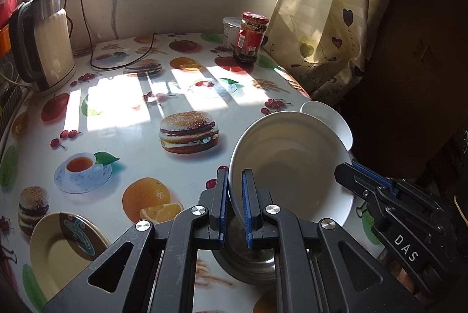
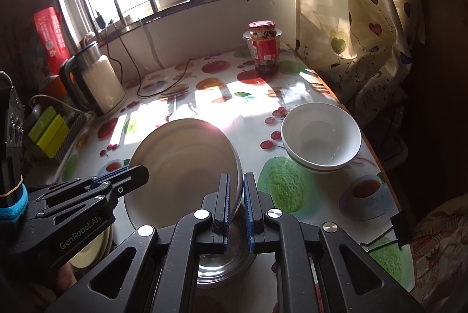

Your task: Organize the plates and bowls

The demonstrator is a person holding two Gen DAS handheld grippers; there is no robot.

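Sunlit fruit-print tabletop (image 1: 117, 120): one white plate (image 1: 292, 167) is pinched at opposite rims by left tool (image 1: 235, 202) and right tool (image 2: 237, 205), tilted above one steel bowl (image 2: 222, 269). It should be lowered level. Counted: two stacked white bowls (image 2: 321, 134), one yellow plate (image 1: 58, 248).

Probably a home kitchen: kettle (image 1: 49, 44), sauce jar (image 1: 250, 38), fruit-print tablecloth (image 1: 117, 120), curtained window.

I see the steel bowl (image 1: 248, 260) only in part, hidden behind my left gripper (image 1: 235, 205) and the white plate (image 1: 292, 167). The white bowl (image 1: 330, 120) shows just a rim sliver. The yellow plate (image 1: 64, 251) is partly masked; jar label (image 2: 264, 48) text unreadable.
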